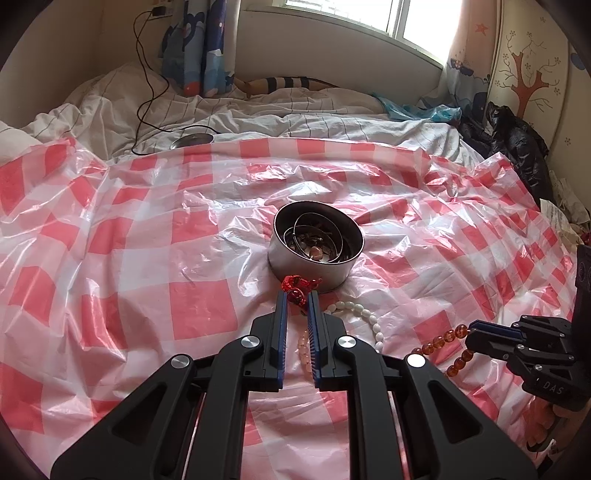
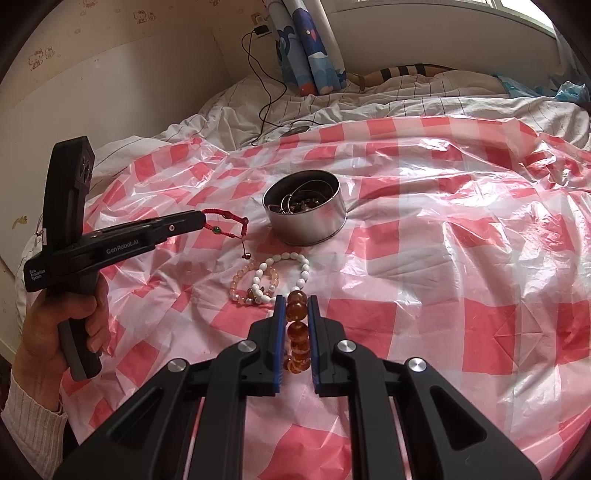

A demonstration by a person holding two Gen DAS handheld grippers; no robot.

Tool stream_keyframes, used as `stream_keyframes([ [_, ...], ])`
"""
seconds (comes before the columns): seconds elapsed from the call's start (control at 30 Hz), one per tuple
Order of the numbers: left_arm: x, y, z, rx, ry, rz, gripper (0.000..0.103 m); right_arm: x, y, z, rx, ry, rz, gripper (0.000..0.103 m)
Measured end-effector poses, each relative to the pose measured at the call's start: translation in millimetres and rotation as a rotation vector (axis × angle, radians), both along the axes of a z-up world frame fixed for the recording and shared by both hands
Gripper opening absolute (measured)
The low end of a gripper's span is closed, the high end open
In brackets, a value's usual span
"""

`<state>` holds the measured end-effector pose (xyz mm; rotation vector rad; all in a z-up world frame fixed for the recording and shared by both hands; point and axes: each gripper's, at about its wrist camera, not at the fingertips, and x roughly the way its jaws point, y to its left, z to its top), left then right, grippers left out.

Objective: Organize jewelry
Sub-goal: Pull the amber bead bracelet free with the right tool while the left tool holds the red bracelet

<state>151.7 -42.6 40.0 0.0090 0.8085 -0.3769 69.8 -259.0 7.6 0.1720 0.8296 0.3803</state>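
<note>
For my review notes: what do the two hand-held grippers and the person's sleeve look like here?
Both are matte black plastic with silver rivets and blue finger pads. The left hand-held gripper carries white "GenRobot.AI" lettering; the right hand-held gripper shows "DAS". A cream ribbed knit sleeve covers the left wrist.

bright daylight from the blown-out window (image 1: 369, 14) glares on the plastic sheet (image 1: 147, 221); fisheye edges curve, dark-vignetted.
</note>
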Motion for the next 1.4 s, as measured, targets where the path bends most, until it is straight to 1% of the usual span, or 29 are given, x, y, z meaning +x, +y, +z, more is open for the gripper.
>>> stream_keyframes([
  [0.47,-2.3,-3.2,0.5,0.054,-0.023,0.006,0.01,-3.9,-2.7,6.5,0.017,-0.033,0.004,0.012],
  [0.87,-1.9,-2.7,0.8,0.065,-0.028,0.009,0.01,-6.9,-0.3,12.7,0.026,-0.069,0.026,0.012],
  [1.23,-2.7,-4.8,2.2,0.106,-0.052,0.016,0.01,-9.4,0.9,15.7,0.033,-0.088,0.039,0.012],
  [1.4,-2.7,-4.8,2.0,0.11,-0.055,0.016,0.01,-9.7,1.1,15.9,0.034,-0.09,0.042,0.012],
])
